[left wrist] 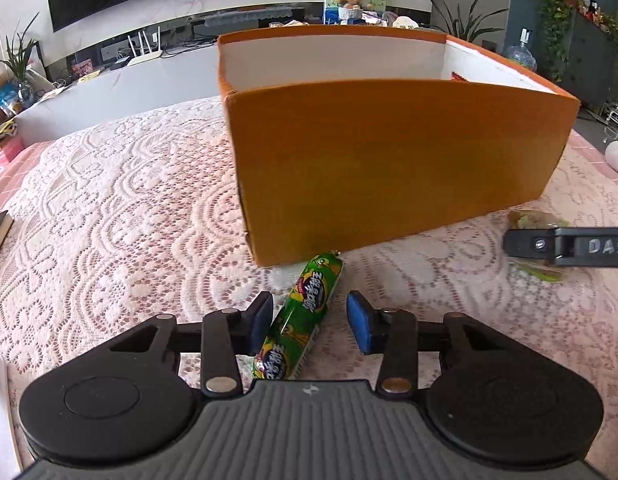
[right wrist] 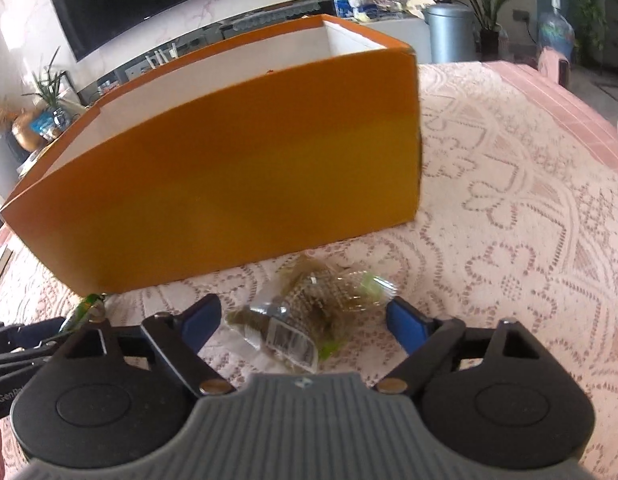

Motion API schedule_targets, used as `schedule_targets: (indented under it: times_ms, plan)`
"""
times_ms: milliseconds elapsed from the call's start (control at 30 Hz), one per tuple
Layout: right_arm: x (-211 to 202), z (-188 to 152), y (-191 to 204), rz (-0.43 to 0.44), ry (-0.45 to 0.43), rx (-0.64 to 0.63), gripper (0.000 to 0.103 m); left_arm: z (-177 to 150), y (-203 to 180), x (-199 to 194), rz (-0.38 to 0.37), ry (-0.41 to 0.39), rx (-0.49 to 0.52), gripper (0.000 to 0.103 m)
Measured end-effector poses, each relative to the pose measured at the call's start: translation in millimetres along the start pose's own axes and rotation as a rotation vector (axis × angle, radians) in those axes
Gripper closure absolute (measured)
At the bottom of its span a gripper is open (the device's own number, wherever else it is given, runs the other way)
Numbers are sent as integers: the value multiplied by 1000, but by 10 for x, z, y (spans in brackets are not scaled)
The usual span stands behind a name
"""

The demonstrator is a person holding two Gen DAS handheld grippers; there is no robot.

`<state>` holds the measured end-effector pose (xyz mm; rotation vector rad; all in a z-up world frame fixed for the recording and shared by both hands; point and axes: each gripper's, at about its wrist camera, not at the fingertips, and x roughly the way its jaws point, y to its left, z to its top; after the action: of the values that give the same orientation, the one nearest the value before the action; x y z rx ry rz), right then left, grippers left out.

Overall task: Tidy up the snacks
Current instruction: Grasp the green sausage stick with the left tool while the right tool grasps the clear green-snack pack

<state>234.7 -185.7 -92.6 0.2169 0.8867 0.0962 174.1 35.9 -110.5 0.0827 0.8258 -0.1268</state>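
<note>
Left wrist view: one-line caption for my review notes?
Left gripper straddles a green sausage snack on the lace cloth, not yet clamped, before the orange box.

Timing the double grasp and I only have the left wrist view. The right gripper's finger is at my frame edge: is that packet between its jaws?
Observer: Yes. The clear packet lies between the open jaws of the right gripper. Neither pad touches it.
Operator: What's in it?
Observer: Brownish-green dried pieces. A white barcode label faces up at the end nearest the gripper body.
</note>
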Motion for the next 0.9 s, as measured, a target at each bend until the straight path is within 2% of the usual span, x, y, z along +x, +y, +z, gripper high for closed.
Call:
schedule_targets:
  times_ms: [100, 167, 233, 433, 633, 833, 900]
  plan:
    - [-25, -32, 37, 10, -14, -25, 30, -12, -9, -2, 14, 12, 0, 60]
    - [-25, -49, 59, 11, -18, -39, 30, -24, 8, 49, 36, 23, -3, 58]
    - [-31, -65, 77, 10, -23, -53, 30, -20, 32, 63, 27, 17, -34, 56]
    - [-4, -88, 102, 10, -14, -84, 31, -82, 7, 76, 38, -39, -54, 56]
    - [18, -129, 135, -19, -26, -131, 33, -76, -3, 62, 47, -46, -44, 56]
    - [1, -140, 106, -10, -30, -131, 35, -91, -23, 52, 51, -53, -47, 61]
    - [-5, -143, 112, -10, -29, -140, 36, -92, -8, 42, 52, -53, -59, 66]
